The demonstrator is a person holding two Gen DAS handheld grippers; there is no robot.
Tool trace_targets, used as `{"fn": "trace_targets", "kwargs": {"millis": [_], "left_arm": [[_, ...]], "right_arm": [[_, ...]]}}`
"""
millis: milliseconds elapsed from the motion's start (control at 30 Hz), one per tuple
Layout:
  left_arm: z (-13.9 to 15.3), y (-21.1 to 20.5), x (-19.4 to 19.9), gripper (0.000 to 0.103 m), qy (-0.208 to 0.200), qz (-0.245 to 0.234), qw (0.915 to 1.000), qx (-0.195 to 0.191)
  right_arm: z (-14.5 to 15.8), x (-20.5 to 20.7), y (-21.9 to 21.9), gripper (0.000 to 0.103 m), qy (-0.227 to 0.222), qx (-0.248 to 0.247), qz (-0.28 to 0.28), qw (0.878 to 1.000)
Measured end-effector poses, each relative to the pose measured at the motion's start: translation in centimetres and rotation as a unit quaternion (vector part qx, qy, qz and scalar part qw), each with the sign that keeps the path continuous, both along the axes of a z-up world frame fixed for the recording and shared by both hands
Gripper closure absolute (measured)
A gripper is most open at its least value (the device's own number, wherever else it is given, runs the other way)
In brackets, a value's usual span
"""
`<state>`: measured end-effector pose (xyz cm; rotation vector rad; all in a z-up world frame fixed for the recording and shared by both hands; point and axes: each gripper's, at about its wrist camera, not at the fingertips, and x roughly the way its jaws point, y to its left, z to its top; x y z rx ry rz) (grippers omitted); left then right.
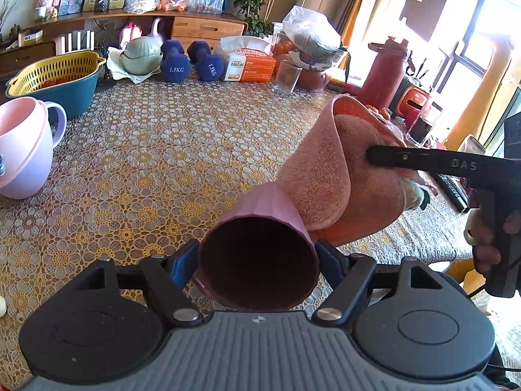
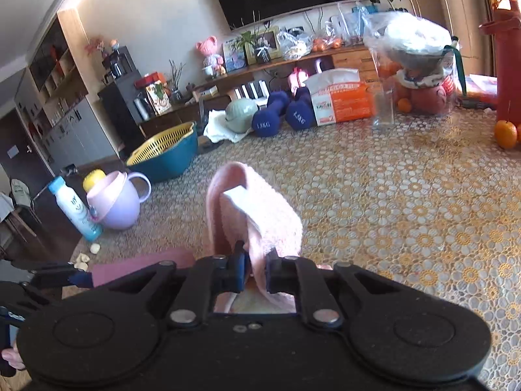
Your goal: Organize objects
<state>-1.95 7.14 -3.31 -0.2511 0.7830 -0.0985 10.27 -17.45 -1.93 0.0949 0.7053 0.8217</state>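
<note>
In your left wrist view, your left gripper [image 1: 259, 260] pinches a pink cup [image 1: 260, 254] across its body, one blue pad on each side, with the open mouth turned back toward the camera. The cup is held above the table [image 1: 162, 150], lying roughly along the fingers. Just beyond its far end hangs a pink towel [image 1: 329, 176], draped and touching the cup's upper right side. Your right gripper [image 1: 371, 156] reaches in from the right edge; its black finger presses into the towel's folds, and from this side you cannot tell how far the jaws are apart. At the left edge stands a lilac mug [image 1: 22, 150], behind it a basket [image 1: 55, 75], and farther back two dumbbells [image 1: 192, 62] next to a tissue box [image 1: 250, 65].

In your right wrist view, your right gripper [image 2: 255, 268] is nearly pressed together, pinching a fold of the towel [image 2: 257, 208]. The cloth rises from between the pads and leans away from the camera, with a white label showing on its near face, and more of it hangs below the jaws. The cup [image 2: 143, 267] shows low on the left, just beside the towel, with a finger of your left gripper [image 2: 65, 275] on it. Farther left stand the mug [image 2: 120, 202] and a bottle [image 2: 75, 208]. An orange [image 2: 505, 133] sits at the right edge.
</note>
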Motion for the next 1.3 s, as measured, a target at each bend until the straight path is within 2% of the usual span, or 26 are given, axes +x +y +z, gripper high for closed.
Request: {"fn": "trace_targets", "kwargs": {"millis": [200,433,600,767,867,1067,1167,1267,1300], "left_arm": [[0.7,-2.1,1.0,0.027,-0.011,-0.020,0.9997,0.008],[0.9,-2.9,1.1,0.027,-0.014,-0.032,0.9994,0.006],[0.8,-1.7,1.1,0.027,-0.012,-0.017,0.9997,-0.010],[1.1,-0.2,1.6,0.027,-0.011,-0.005,0.9994,-0.031],[1.2,0.9,1.9,0.027,-0.009,0.005,0.9988,-0.048],[0.7,4.1,2.3,0.027,-0.001,0.038,0.9939,-0.104],[0.4,5.6,2.7,0.028,0.003,0.058,0.9902,-0.127],[0.6,6.6,3.1,0.034,0.002,0.074,0.9882,-0.134],[0.6,6.8,3.3,0.040,0.004,0.079,0.9879,-0.134]], "right_arm": [[3.1,-2.3,0.2,0.092,-0.032,0.027,0.043,0.998],[2.0,-5.4,3.5,0.092,-0.029,-0.004,0.118,0.993],[1.3,-3.4,4.4,0.091,0.001,0.007,0.106,0.994],[-1.4,-0.7,5.0,0.091,0.040,-0.011,0.066,0.997],[-2.6,0.3,5.5,0.091,0.043,-0.034,0.049,0.997],[-3.7,1.2,5.3,0.089,-0.003,-0.102,0.014,0.995],[-3.2,0.8,5.2,0.083,-0.038,-0.126,0.016,0.991],[-2.9,0.2,5.4,0.080,-0.051,-0.136,0.036,0.989],[-3.0,-0.1,5.6,0.080,-0.055,-0.140,0.043,0.988]]}}
